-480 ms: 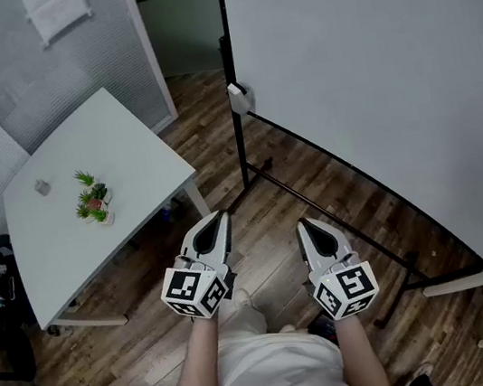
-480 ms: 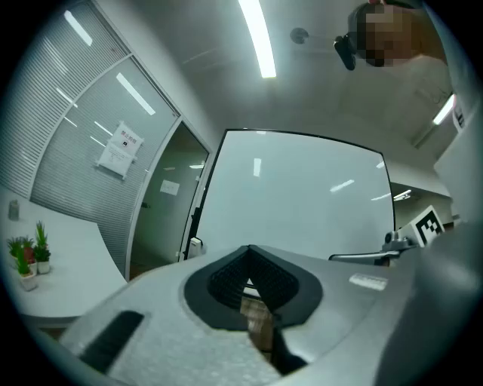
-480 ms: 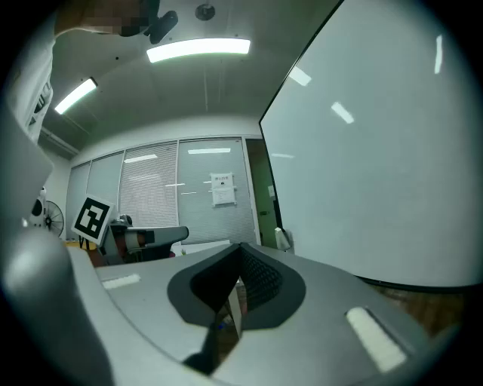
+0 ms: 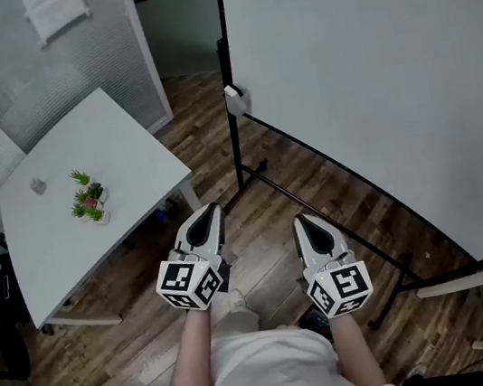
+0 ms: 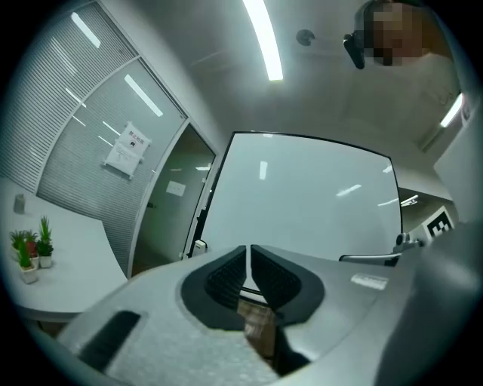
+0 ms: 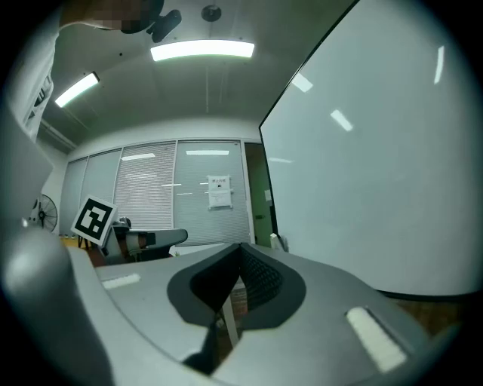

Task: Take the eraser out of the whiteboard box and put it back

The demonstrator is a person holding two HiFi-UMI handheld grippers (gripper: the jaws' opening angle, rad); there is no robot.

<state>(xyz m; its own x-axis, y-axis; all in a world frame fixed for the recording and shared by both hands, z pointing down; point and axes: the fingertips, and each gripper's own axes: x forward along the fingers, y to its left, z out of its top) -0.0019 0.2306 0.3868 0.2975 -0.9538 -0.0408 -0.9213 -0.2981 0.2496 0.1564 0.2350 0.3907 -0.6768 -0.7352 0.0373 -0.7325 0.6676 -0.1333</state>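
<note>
Small white whiteboard box (image 4: pixel 235 99) well ahead of two clenched, empty grippers

The box sits at the lower left corner of the large white whiteboard on a black stand (image 4: pixel 368 74). The eraser and its long axis cannot be made out. The left gripper (image 4: pixel 212 211) and right gripper (image 4: pixel 300 223) are side by side over the wooden floor (image 4: pixel 253 259), jaws pressed together on nothing.

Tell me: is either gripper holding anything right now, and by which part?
Nothing is held. The left gripper and the right gripper both have their jaws together and empty, short of the whiteboard.
</note>
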